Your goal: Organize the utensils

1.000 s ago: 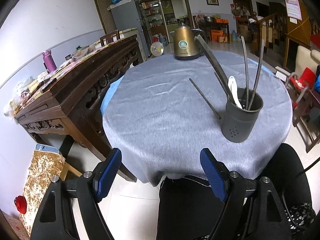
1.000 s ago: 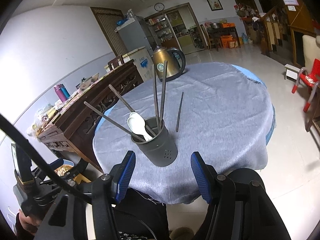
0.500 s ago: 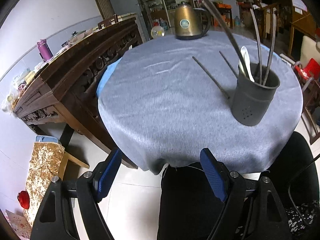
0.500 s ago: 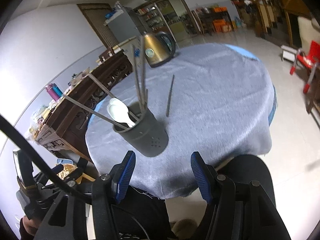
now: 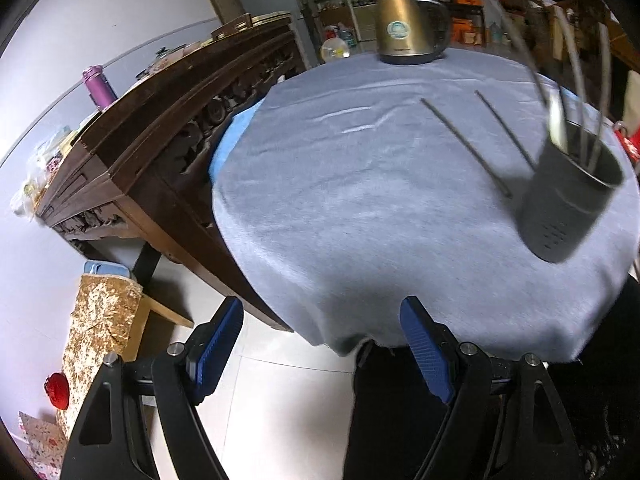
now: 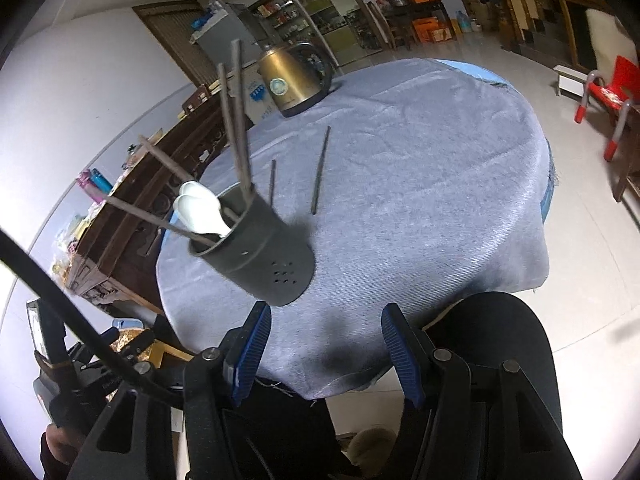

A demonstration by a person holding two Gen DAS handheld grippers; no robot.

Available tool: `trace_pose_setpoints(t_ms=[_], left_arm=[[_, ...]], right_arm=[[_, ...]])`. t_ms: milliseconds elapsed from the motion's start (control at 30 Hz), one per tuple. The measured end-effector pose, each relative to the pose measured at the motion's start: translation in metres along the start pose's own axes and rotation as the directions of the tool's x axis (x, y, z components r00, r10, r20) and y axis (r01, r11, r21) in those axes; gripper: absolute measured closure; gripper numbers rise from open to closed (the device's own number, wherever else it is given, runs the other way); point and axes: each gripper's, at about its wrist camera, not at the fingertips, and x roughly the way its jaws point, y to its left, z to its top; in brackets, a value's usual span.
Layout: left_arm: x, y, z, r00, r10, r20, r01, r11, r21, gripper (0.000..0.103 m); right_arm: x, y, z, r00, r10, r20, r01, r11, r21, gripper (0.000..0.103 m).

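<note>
Both grippers now sit lower and nearer the round grey-clothed bench (image 5: 360, 208) than before. Left gripper (image 5: 322, 346) and right gripper (image 6: 326, 352): jaws open, empty. The dark perforated cylindrical utensil holder (image 6: 260, 256), holding chopsticks and white spoons (image 6: 200, 210), stands near the bench's front edge; two grey chopsticks (image 6: 320, 170) lie just behind the holder.

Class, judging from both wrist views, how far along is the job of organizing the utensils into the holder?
Done: the dark holder already has several chopsticks and white spoons standing in it.
In hand: nothing. The left hand-held gripper and the right hand-held gripper are both open and empty, near the table edge.
Left: two loose chopsticks lie on the grey cloth beyond the holder.
</note>
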Motion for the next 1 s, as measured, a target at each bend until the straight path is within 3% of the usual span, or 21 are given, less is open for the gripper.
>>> trace_pose_setpoints(t_ms=[400,700,1000], left_arm=[[0.021,0.035,0.058,0.996,0.073,0.045,-0.069,0.995,-0.072,0.022],[0.051,0.039,0.114,0.994,0.073,0.076,-0.068,0.995,-0.078,0.022],[0.114,0.012,0.169,1.0,-0.024,-0.002,0.024,0.999,-0.046,0.022]], right_arm=[[-0.005,-0.037,0.038,0.994,-0.073,0.08,0.069,0.996,0.06,0.042],[0.012,-0.045,0.1,0.986,-0.111,0.123,0.111,0.994,0.011,0.042],[0.079,-0.04,0.175,0.996,-0.074,0.05,0.077,0.995,-0.06,0.042]])
